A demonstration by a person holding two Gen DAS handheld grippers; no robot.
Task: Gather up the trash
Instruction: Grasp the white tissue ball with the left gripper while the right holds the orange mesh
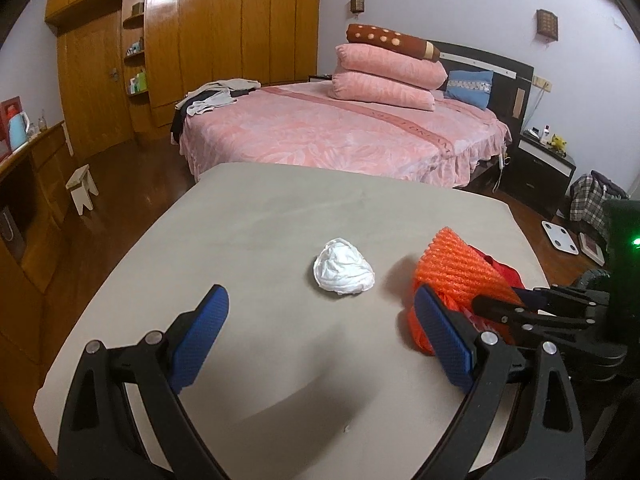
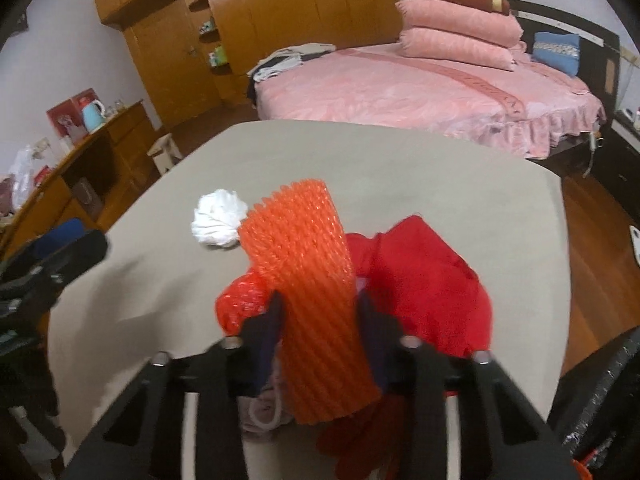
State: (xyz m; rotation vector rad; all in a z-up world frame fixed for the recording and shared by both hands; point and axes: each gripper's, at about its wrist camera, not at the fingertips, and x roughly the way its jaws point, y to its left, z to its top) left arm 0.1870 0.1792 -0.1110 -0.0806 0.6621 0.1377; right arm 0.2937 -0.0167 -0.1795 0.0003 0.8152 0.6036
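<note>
Two grippers: the right gripper (image 2: pixel 318 308) squeezes the orange net (image 2: pixel 304 280); the left gripper (image 1: pixel 320 320) gapes near the tissue (image 1: pixel 344 270).

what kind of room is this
Most likely a bedroom in a home: a bed with a pink floral cover and stacked pink pillows, a tall wooden wardrobe wall, and a dark nightstand beside the bed.
</note>
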